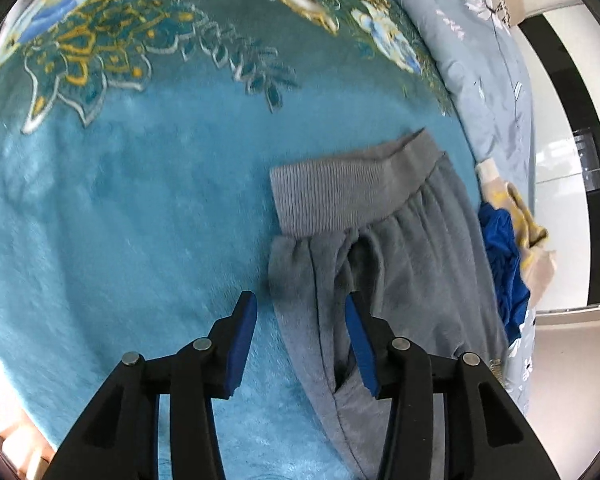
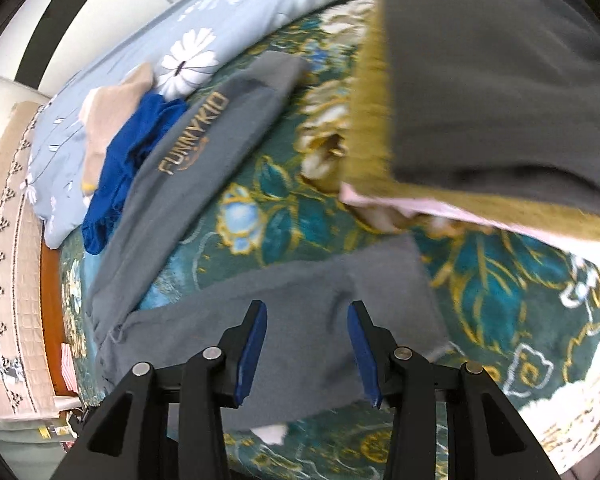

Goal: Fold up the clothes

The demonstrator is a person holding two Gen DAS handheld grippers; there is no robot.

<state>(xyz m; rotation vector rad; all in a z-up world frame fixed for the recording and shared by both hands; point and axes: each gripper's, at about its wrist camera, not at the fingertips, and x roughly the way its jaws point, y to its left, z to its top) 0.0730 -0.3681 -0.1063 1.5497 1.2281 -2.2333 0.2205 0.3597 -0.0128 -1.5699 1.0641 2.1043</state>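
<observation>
On teal blanket [image 1: 120,200], gray ribbed-waist sweatpants [image 1: 380,240], "FUNNYKID" leg print.

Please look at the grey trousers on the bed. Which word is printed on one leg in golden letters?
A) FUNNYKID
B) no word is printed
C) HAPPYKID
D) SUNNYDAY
A: in the right wrist view the grey trousers lie spread on the teal blanket, and the golden letters along the far leg read FUNNYKID.
</observation>
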